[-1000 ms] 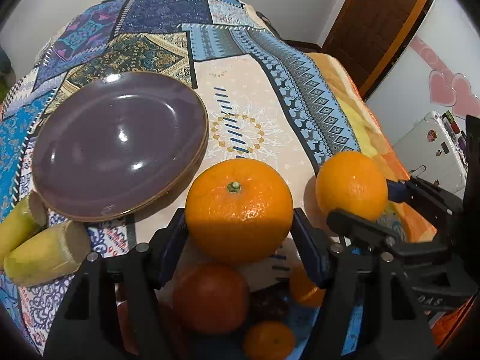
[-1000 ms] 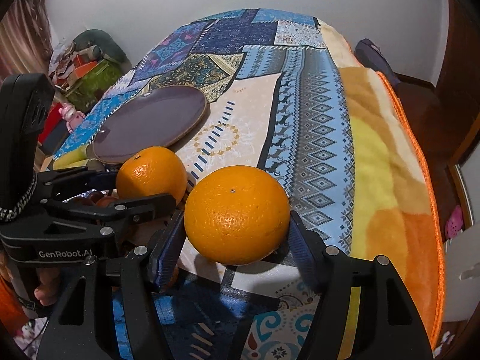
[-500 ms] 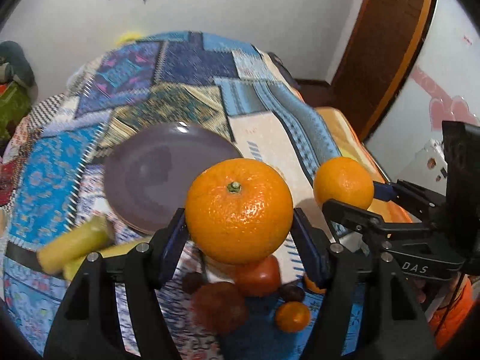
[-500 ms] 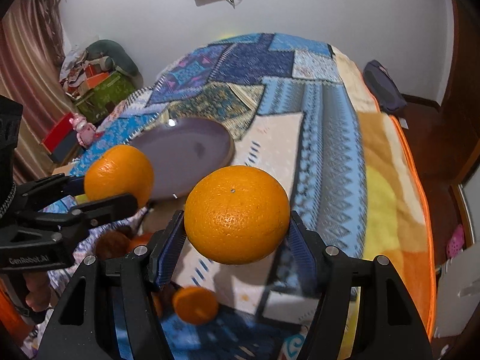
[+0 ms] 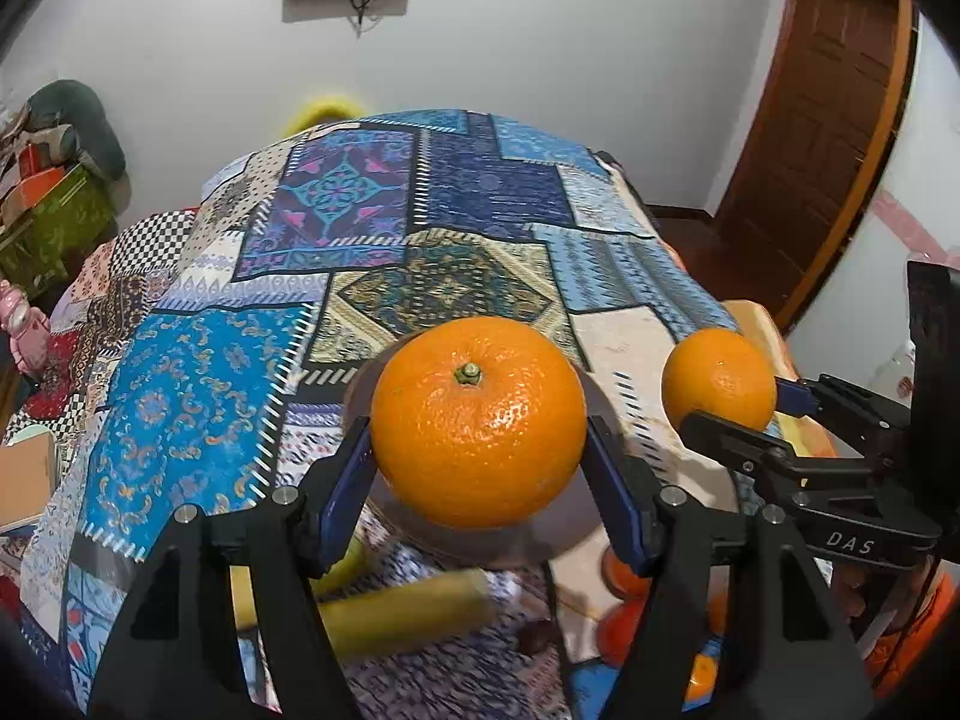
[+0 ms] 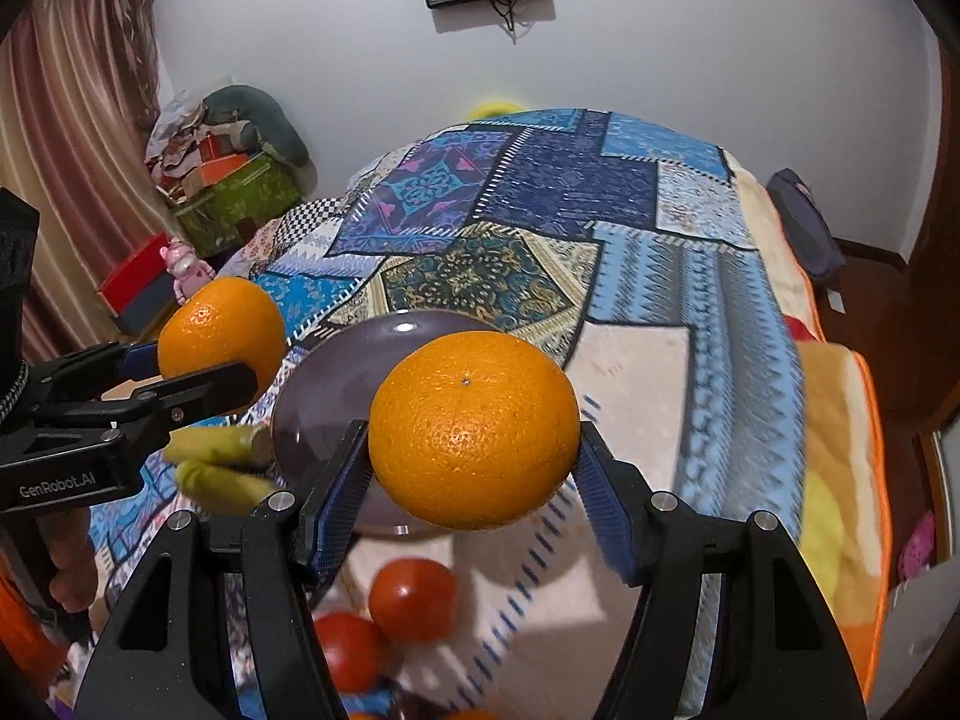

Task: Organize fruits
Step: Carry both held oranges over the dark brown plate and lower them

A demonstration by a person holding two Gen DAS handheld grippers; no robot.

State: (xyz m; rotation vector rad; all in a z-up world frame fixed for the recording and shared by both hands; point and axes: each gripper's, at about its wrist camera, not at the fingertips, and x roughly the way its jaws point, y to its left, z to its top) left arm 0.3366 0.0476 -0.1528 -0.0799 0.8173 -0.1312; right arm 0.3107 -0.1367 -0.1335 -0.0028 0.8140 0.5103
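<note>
My left gripper (image 5: 478,450) is shut on a large orange (image 5: 478,423) with a green stem, held in the air above the bed. My right gripper (image 6: 474,456) is shut on a second orange (image 6: 474,429), also aloft. Each gripper shows in the other's view: the right gripper (image 5: 735,405) with its orange (image 5: 719,378), the left gripper (image 6: 192,360) with its orange (image 6: 222,327). A purple plate (image 6: 336,384) lies below and behind both oranges, mostly hidden in the left wrist view. Yellow-green banana pieces (image 6: 222,450) lie left of the plate. Two tomatoes (image 6: 411,600) lie nearer me.
A patchwork blanket (image 5: 198,408) covers the bed; its orange edge (image 6: 864,480) drops off at the right. Boxes and clutter (image 6: 234,192) stand by the far left wall. A wooden door (image 5: 822,120) is at the right. Small orange fruits (image 5: 624,570) lie under the grippers.
Both grippers have risen with their oranges and tipped upward, so the wall and screen came into view. The plate and loose fruit dropped lower in both views.
</note>
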